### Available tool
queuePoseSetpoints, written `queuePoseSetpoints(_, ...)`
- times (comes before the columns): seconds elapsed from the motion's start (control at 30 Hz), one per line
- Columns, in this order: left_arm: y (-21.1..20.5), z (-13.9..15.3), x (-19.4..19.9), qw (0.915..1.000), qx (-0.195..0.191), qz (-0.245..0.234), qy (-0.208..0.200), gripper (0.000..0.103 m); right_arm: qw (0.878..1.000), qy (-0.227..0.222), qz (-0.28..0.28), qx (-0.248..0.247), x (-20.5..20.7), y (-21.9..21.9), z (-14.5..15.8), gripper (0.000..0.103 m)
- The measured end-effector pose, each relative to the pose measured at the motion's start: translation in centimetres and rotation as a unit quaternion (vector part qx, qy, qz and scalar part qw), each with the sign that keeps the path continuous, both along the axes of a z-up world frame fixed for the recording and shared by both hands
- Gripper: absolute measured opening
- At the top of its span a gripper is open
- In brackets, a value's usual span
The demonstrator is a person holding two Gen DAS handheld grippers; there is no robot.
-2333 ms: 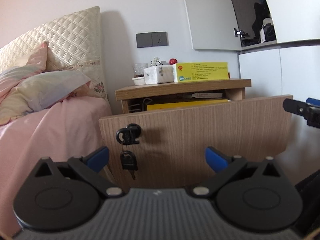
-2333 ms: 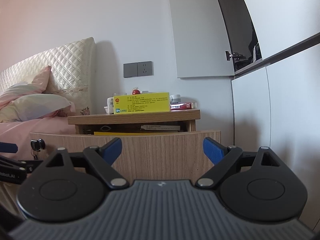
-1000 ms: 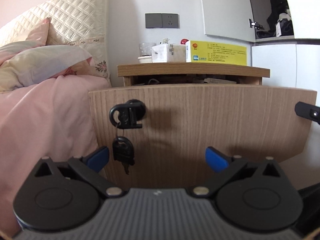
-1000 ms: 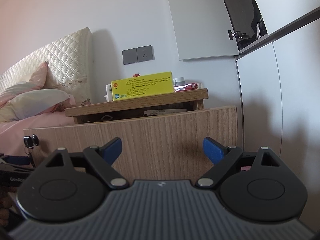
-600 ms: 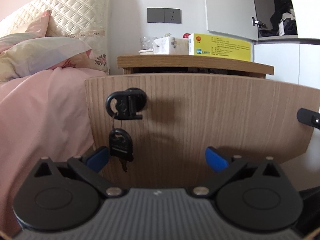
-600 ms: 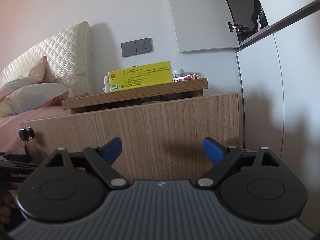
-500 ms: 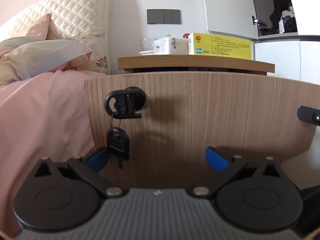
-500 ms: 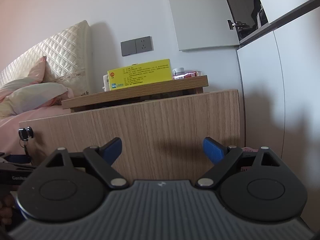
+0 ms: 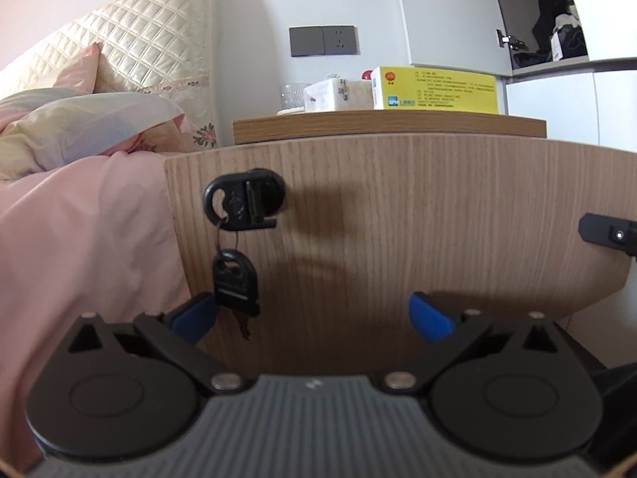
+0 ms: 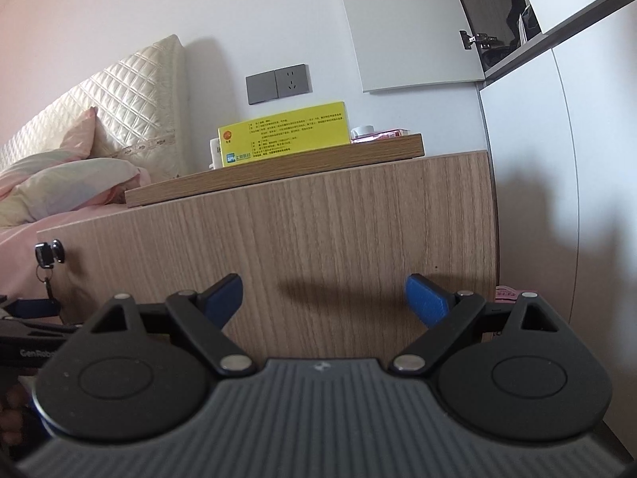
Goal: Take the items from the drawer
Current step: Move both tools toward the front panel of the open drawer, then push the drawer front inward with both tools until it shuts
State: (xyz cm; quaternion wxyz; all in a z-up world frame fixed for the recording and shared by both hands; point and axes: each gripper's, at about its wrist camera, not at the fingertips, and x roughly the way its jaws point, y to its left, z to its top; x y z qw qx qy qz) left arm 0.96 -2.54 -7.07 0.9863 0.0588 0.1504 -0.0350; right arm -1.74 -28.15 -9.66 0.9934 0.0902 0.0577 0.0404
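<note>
The pulled-out wooden drawer front (image 9: 398, 219) fills the middle of both views, also as the drawer front (image 10: 318, 239); its inside is hidden behind the top edge. A black key (image 9: 243, 199) sits in the lock at its left, with a second key (image 9: 235, 283) hanging below. My left gripper (image 9: 312, 314) is open, low and close before the front, its left fingertip beside the hanging key. My right gripper (image 10: 324, 292) is open before the front's right half, holding nothing. A yellow box (image 9: 436, 89) lies on the nightstand top (image 9: 386, 125).
A bed with pink bedding (image 9: 79, 219) and pillows borders the drawer's left. White wardrobe doors (image 10: 577, 159) stand at the right. A tissue box (image 9: 338, 93), a glass (image 9: 292, 95) and a red pack (image 10: 382, 135) share the nightstand top. A pink item (image 10: 507, 292) lies low by the wardrobe.
Both grippers have sunk lower and come closer to the drawer front. The drawer's contents, visible earlier over the top edge, are now hidden. Both stay open.
</note>
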Motion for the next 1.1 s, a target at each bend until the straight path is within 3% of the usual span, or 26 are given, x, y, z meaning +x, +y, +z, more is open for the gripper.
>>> queuePoseSetpoints(0.17, -0.2, -0.2, 0.1, 0.9999, 0.014, -0.001, -0.002, 0.103, 1.000, -0.005, 0.002, -0.003, 0.1, 0.0, -0.2, 0.093)
queuePoseSetpoints(0.8, 0.6, -0.3, 1.7, 0.9994, -0.022, -0.007, -0.025, 0.103, 1.000, -0.016, 0.002, -0.022, 1.8, 0.2, -0.5, 0.092)
queuePoseSetpoints(1.1, 0.5, -0.9, 2.8, 0.9990, -0.012, -0.011, -0.042, 0.103, 0.999, -0.019, -0.001, -0.028, 3.1, 0.2, -0.7, 0.092)
